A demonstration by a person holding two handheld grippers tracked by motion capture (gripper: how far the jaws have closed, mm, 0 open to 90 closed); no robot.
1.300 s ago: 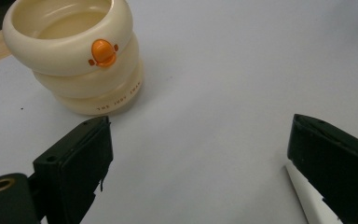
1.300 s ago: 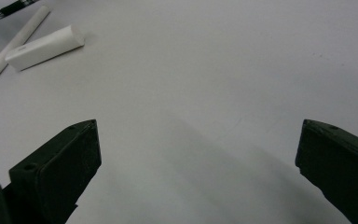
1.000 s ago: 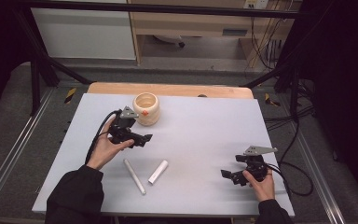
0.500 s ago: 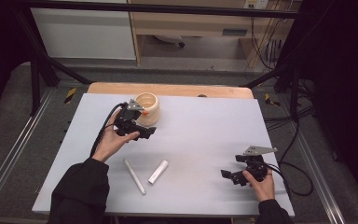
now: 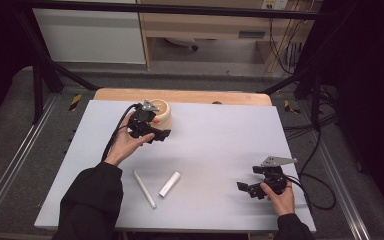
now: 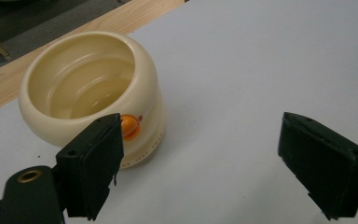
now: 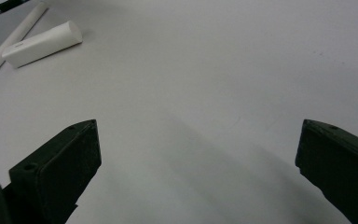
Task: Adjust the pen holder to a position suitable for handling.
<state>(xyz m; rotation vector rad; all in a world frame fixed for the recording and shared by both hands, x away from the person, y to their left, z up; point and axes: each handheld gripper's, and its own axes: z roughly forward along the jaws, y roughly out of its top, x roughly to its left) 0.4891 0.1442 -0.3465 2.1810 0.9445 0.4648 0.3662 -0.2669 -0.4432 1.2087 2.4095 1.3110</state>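
- Cream bowl [image 5: 163, 113] sits at the far left of the white desk [image 5: 220, 145], close to the bare wooden strip along the desk's back edge; in the high view the left gripper covers its near-left side.
- In the left gripper view the bowl [image 6: 91, 93] looks hollow, with a small orange mark [image 6: 130, 126] on its wall, half hidden behind one black finger; faint print beneath the mark is too small to read.
- Left gripper [image 5: 152, 131] hovers just beside the bowl, its fingers [image 6: 93, 163] wide apart, not touching it.
- Right gripper [image 5: 250, 189] sits low at the near right of the desk, well apart from the bowl; its fingers [image 7: 60, 168] are spread with bare desk between them.
- White tube [image 5: 169, 184] and a thin white stick [image 5: 144, 189] lie just beside each other near the front edge; whether they touch, I cannot tell.
- In the right gripper view the tube [image 7: 42, 43] and stick [image 7: 14, 37] are cut off at the upper left corner.
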